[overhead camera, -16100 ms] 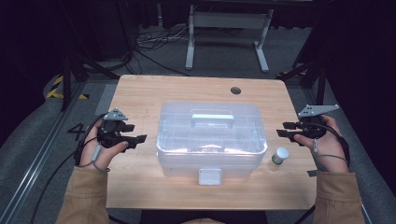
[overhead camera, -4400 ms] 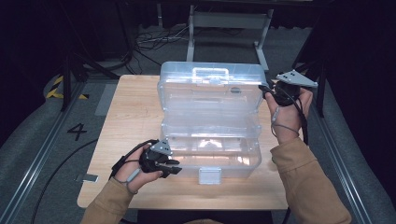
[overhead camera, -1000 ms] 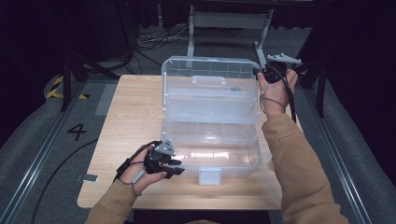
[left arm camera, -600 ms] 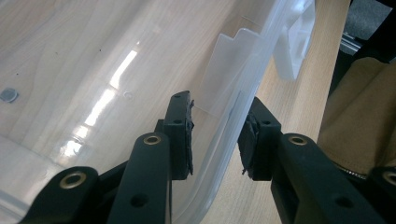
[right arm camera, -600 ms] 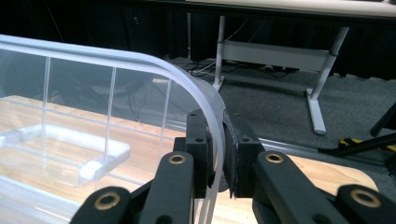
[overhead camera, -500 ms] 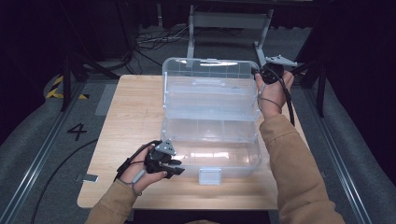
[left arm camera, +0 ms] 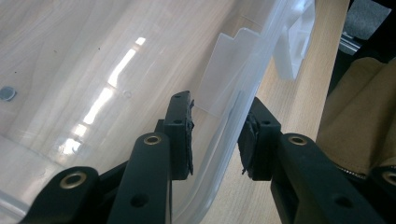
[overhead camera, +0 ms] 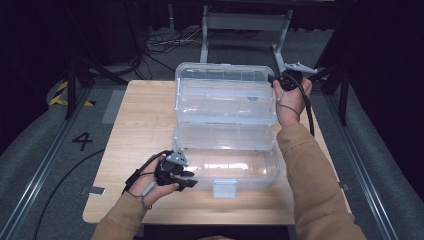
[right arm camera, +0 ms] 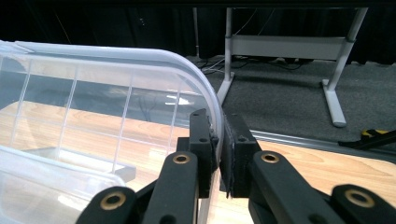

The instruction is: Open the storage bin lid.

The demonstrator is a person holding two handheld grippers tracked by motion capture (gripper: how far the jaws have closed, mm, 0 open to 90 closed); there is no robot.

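A clear plastic storage box (overhead camera: 225, 167) stands on the wooden table (overhead camera: 140, 125) with its lid (overhead camera: 225, 95) swung up and back. My left gripper (overhead camera: 187, 180) is at the base's front left corner. In the left gripper view its jaws (left arm camera: 217, 114) straddle the box wall (left arm camera: 233, 116), one pad inside and one outside, with a gap showing, so it is open. My right gripper (overhead camera: 276, 80) is at the lid's top right corner. In the right gripper view (right arm camera: 219, 123) it is shut on the lid's rim (right arm camera: 140, 56).
The box's white front latch (overhead camera: 224, 188) hangs near the table's front edge. A clear inner tray (overhead camera: 225, 136) sits between base and lid. Behind the table are a metal stand (overhead camera: 245, 22) and floor cables. My right sleeve (overhead camera: 310, 170) crosses the table's right side.
Sixteen seconds ago the box was closed and both grippers were beside it. Since then the lid has been raised; over the last second it tipped slightly farther back with the right gripper.
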